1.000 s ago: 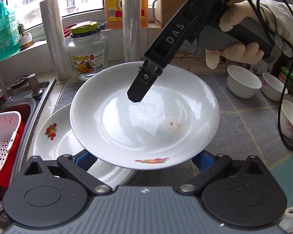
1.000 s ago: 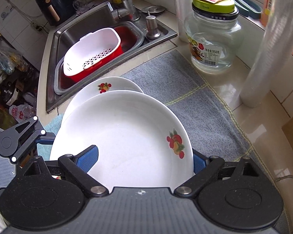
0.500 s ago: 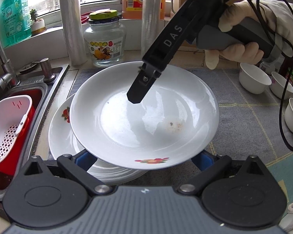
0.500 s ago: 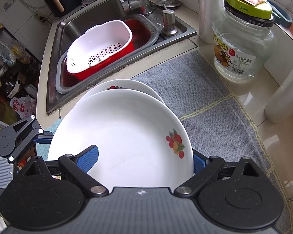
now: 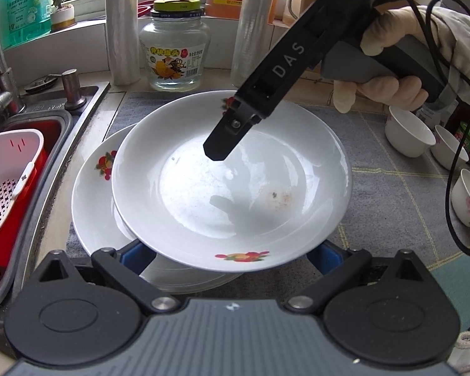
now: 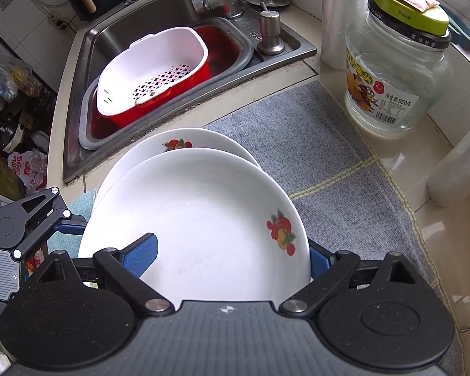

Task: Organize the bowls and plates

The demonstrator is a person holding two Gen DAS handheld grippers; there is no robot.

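Both grippers' jaws grip the upper plate [image 5: 232, 185] by opposite rims; lower plate [image 5: 91, 194] beneath, near sink [image 6: 78, 100].

Lower plate [image 5: 91, 194] mostly hidden under upper plate [image 5: 232, 181].

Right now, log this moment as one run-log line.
left gripper: shut on upper plate | right gripper: shut on upper plate | above lower plate | bowls: untouched

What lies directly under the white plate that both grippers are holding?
Under the held plate lies a second fruit-patterned plate on the grey mat, offset toward the sink. Only its left rim shows; the rest, and whether the plates touch, is hidden.
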